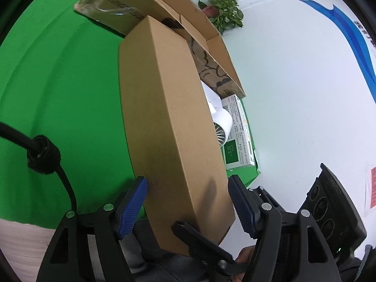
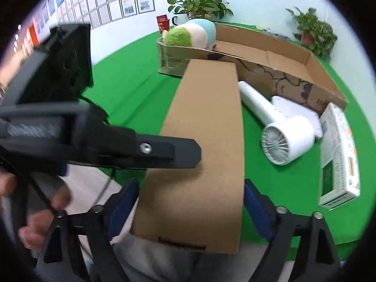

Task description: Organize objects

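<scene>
Left wrist view: catalogue of visible items
Left gripper [image 1: 188,202]: blue ribbed fingers [image 1: 131,208] spread to either side of the long brown carton [image 1: 171,127]; whether the pads press on its sides cannot be told.
Long brown carton: closed, lying lengthwise on the green table cover [image 1: 61,94], near end between the fingers.
White hair dryer [image 1: 222,122]: on the cover just beside the carton.
White-and-green printed box [image 1: 239,134]: next to the dryer, away from the carton.
Open cardboard box [image 1: 211,44]: beyond the carton, flaps up.
Potted plant [image 1: 223,9]: at the wall.

Right wrist view: catalogue of visible items
Right gripper [image 2: 190,209]: fingers open, flanking the carton's [image 2: 202,141] near end; contact cannot be told.
Left gripper's body [image 2: 70,122]: black, crossing the carton's left side.
Hair dryer [image 2: 282,127]: right of the carton, apart from it.
Printed box [image 2: 338,157]: right of the dryer.
Plush toy [image 2: 190,35]: green, cream and blue, in a paper bag [image 2: 171,61] beyond the carton.
</scene>
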`<action>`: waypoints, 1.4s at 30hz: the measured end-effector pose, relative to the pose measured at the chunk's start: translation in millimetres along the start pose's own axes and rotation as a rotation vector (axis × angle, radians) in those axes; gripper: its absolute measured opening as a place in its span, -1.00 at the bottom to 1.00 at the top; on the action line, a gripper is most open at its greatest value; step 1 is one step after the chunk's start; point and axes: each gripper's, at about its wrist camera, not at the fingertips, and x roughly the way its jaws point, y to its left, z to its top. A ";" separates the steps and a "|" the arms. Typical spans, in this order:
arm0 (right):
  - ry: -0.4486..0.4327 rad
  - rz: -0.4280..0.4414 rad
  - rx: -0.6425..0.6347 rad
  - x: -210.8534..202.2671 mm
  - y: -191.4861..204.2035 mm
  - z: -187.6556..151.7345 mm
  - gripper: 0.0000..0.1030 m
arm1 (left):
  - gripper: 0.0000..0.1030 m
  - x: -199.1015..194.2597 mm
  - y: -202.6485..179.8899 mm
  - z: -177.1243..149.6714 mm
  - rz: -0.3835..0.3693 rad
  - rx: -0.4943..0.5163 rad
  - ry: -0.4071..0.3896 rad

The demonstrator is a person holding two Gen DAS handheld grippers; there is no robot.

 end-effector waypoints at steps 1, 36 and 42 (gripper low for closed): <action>-0.004 -0.011 -0.008 -0.4 -0.4 -0.5 0.61 | 0.32 3.4 -2.6 1.0 0.011 0.007 0.000; -0.088 0.406 0.240 -16.2 -51.4 -2.1 0.65 | -0.10 -29.1 -53.2 33.5 0.174 0.103 -0.137; -0.138 0.344 0.163 -28.9 -49.3 -2.4 0.65 | -0.34 -11.1 -60.4 32.6 0.132 0.129 -0.083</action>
